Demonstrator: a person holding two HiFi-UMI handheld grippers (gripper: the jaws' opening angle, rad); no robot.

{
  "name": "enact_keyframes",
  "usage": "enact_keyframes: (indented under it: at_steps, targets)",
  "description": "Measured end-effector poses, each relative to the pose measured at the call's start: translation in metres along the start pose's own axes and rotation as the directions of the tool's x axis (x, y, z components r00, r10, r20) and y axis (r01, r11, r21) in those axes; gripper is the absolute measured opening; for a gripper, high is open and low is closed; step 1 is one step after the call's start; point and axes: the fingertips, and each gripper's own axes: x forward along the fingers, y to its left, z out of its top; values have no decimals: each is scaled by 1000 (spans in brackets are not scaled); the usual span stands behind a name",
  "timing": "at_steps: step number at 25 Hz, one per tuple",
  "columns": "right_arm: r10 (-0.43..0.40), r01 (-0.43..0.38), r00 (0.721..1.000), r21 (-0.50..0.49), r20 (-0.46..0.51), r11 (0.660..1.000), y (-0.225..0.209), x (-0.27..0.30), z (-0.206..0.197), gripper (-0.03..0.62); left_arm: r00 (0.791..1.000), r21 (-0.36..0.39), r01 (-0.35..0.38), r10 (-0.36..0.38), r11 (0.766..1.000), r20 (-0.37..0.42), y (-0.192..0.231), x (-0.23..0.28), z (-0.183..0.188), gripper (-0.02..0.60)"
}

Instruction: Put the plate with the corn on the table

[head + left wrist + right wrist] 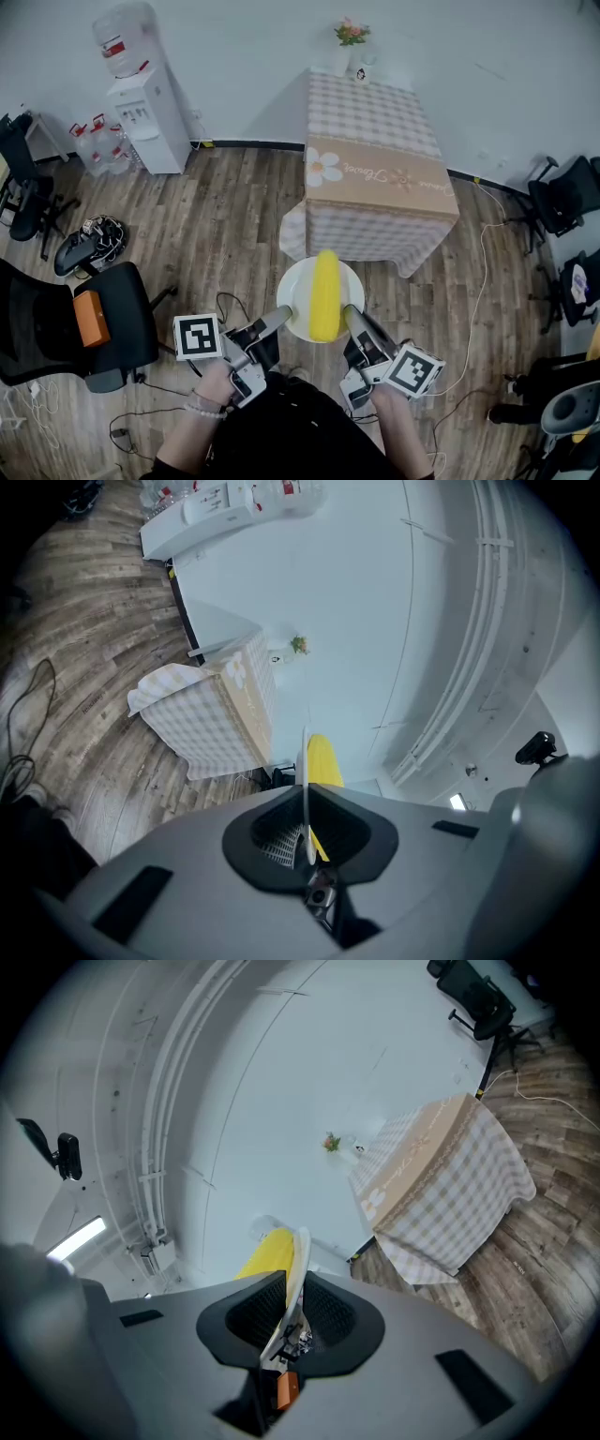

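Cloth-covered table (375, 117), flower vase (345, 52) atop

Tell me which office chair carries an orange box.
The black chair at the head view's lower left: only it bears the orange box.

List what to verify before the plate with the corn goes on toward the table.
1. Left gripper grip: its jaws are shut on the plate at the rim. Ok.
2. Right gripper grip: its jaws are shut on the opposite rim. Ok.
3. Corn seated: it lies lengthwise across the plate's middle. Ok.
4. Plate level: the views do not settle it. Cannot tell.
5. Landing spot on the table: the near part shows only cloth, and the flower pot stands at the far edge. Ok.
6. Plate above the table: it hangs over the floor, short of the near edge. Not ok.
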Motion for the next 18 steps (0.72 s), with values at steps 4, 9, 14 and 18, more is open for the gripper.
enact_keyframes:
  at_steps: [4, 9, 14, 18]
  targets:
    - [9, -9, 1000, -2, -9, 1000, -2, -7, 2, 78, 1000, 5, 1, -1, 1000, 18, -1, 2, -8, 25]
    - [26, -26, 1000, 3, -12, 1000, -4, -16, 4, 75, 999, -6, 6, -6, 1000, 42, 0, 4, -21, 25]
    - [38, -38, 999, -5, -32, 999, -8, -27, 1, 75, 998, 3, 9, -9, 1000, 59, 1, 4, -33, 25]
    - [51, -51, 998, 8, -30, 999, -10, -28, 0, 74, 998, 1, 12, -12, 1000, 64, 2, 5, -37, 25]
